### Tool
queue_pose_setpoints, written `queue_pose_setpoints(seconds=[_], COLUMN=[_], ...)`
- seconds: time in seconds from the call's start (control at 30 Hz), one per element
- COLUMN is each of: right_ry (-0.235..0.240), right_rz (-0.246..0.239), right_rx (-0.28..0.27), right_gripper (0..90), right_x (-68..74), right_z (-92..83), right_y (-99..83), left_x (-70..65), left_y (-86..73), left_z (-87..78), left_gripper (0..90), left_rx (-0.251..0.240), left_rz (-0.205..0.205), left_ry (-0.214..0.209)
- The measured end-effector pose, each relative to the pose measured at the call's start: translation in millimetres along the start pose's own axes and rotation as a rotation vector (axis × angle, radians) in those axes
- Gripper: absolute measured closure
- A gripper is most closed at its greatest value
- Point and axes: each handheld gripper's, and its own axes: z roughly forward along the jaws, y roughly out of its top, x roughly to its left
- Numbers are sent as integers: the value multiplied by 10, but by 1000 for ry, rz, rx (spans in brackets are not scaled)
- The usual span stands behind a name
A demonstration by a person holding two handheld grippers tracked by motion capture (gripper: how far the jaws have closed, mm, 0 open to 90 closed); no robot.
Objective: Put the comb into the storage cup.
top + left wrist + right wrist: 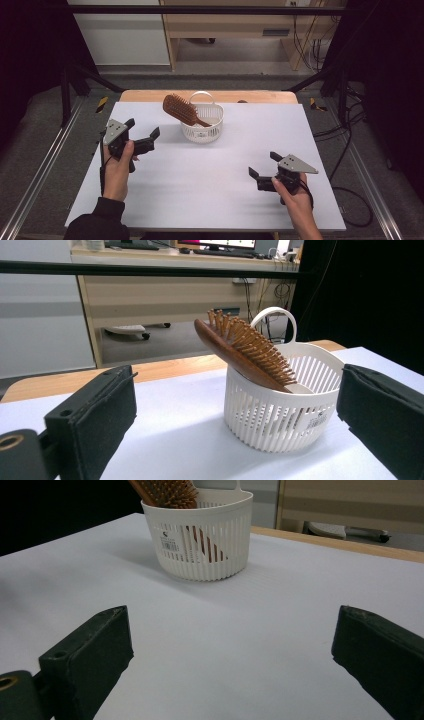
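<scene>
From the high view we see a white table point(200, 170) with a white slotted basket point(202, 131) near its far edge. A wooden hairbrush point(181, 109) stands in the basket handle-down, its bristled head leaning out over the rim toward the left. Our left gripper point(145, 134) is held just left of the basket, near the brush head but not touching it, with its jaws spread apart and nothing between them. Our right gripper point(262, 165) sits well apart from the basket, toward the near right of the table, jaws likewise spread and empty (a grey three-cornered plate tops each tool).

In the left gripper view the left gripper point(235, 420) looks straight at the basket point(280, 415), which stands between its two black jaws but farther off. The jaws are wide apart and grasp nothing. The hairbrush point(245, 352) slants up to the left out of the basket, bristles facing up, in front of the basket's looped handle.

In the right gripper view the right gripper point(232, 650) shows both jaws released, with bare table point(225, 630) between them. The basket point(200, 535) stands farther off at upper left, a small label on its wall, and the lower part of the hairbrush point(167, 492) rises from it past the top edge.
</scene>
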Motion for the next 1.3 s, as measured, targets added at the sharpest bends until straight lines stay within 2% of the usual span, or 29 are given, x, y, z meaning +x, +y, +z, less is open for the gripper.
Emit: queue_pose_setpoints(seconds=[0.2,0.3,0.37,0.47,0.73,0.93,1.3], right_ry=[-16,-17,-19,-20,-24,-25,-35], right_rz=[6,3,2,0,-7,-10,-41], right_rx=[-3,-3,-4,-5,-1,-4,-12], right_gripper=[33,33,33,33,36,35,39], right_x=[-35,-40,-42,-31,-23,-32,-27], right_z=[-18,-32,-35,-29,-30,-39,-52], right_y=[-9,-13,-11,-3,-6,-6,-9], left_x=[121,166,193,218,270,305,323], left_y=[-34,-52,-73,-91,-75,-47,-191], left_z=[-136,-200,-256,-324,-530,-641,-798], left_gripper=[25,25,25,25,25,25,25], left_rx=[13,20,18,31,21,1,6], left_rz=[13,44,39,48,71,54,56], left_ry=[16,11,11,13,10,-3,3])
